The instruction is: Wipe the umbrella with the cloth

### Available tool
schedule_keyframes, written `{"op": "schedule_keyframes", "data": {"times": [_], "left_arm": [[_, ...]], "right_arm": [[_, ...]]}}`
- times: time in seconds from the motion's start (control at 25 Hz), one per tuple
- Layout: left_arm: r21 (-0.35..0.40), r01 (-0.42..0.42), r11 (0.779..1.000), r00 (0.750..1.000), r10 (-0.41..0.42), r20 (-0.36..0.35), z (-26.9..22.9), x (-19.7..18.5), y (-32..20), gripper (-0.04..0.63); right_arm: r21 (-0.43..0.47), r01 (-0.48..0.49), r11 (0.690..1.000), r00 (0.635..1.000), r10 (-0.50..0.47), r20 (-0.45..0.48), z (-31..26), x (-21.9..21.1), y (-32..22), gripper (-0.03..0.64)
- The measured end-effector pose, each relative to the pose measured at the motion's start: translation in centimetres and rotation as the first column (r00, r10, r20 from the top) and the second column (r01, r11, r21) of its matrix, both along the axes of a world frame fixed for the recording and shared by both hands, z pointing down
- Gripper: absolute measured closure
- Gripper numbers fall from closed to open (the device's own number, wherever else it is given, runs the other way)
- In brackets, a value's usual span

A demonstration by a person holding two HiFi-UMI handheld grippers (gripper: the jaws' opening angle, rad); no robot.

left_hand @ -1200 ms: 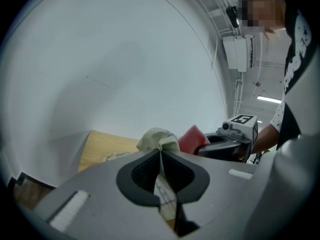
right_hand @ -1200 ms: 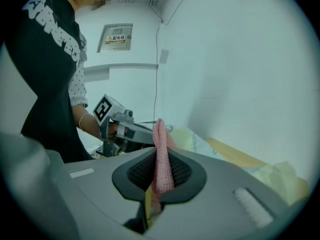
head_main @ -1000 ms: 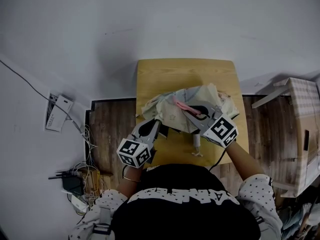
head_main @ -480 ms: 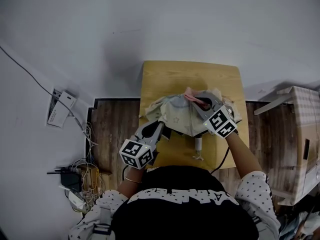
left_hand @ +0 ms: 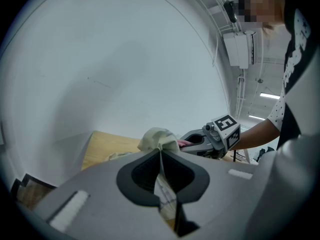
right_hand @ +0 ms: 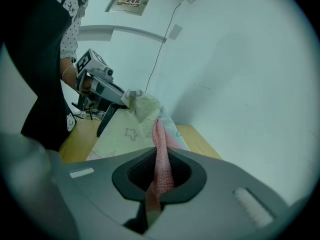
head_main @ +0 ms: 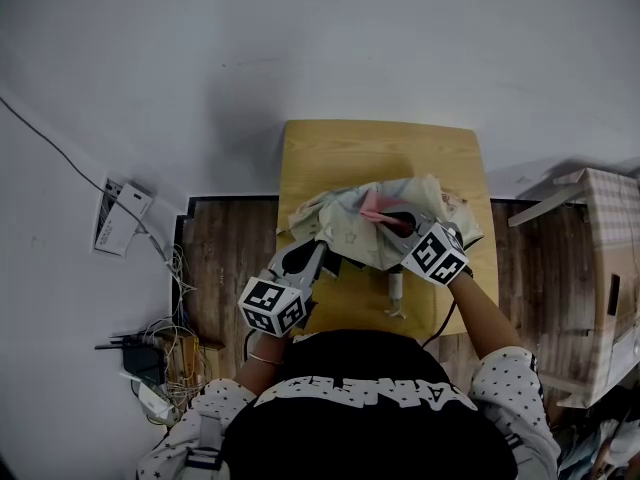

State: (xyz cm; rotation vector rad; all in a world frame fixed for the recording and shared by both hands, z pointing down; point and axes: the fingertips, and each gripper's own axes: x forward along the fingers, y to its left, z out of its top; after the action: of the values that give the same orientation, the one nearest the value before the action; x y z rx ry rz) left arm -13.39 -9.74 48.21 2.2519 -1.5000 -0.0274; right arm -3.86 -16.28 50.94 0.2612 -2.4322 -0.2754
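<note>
Left gripper [left_hand: 160,154] is clamped tight on a fold of the umbrella [head_main: 345,233] canopy at its near-left edge. Use it as the anchor: hold that fold taut, don't lift it.

Umbrella lies collapsed and crumpled across the middle of the table [head_main: 380,148], handle [head_main: 396,290] pointing toward you. Slack fabric will likely bunch under a wipe, so pull lightly left against each stroke.

Pink cloth [head_main: 374,208] sits against the top of the canopy, right of centre. It's pinched in the right gripper [right_hand: 160,153], jaws squeezed on it, short tail poking out front. Only that tail wipes, so tilt the right gripper down until cloth, not jaw tips, presses the fabric. Stroke away from the left clamp toward the far-right edge, panel by panel. My read: mid-wipe, most of the canopy not yet covered.
</note>
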Motion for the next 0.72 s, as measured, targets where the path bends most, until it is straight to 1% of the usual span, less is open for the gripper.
{"op": "schedule_keyframes", "data": {"times": [0.16, 0.4, 0.72], "left_arm": [[0.003, -0.002, 1.0, 1.0, 0.002, 0.005, -0.2, -0.3, -0.2, 0.588], [-0.002, -0.012, 1.0, 1.0, 0.012, 0.012, 0.1, -0.3, -0.3, 0.588], [-0.018, -0.027, 0.999, 0.999, 0.027, 0.032, 0.3, -0.6, -0.4, 0.588]], "right_arm": [[-0.039, -0.008, 0.999, 1.0, 0.009, 0.026, 0.1, 0.5, 1.2, 0.583], [-0.092, -0.009, 0.996, 1.0, 0.011, 0.024, 0.9, 1.4, 3.2, 0.583], [-0.15, -0.012, 0.989, 0.998, 0.021, 0.057, 0.9, 2.4, 5.7, 0.583]]}}
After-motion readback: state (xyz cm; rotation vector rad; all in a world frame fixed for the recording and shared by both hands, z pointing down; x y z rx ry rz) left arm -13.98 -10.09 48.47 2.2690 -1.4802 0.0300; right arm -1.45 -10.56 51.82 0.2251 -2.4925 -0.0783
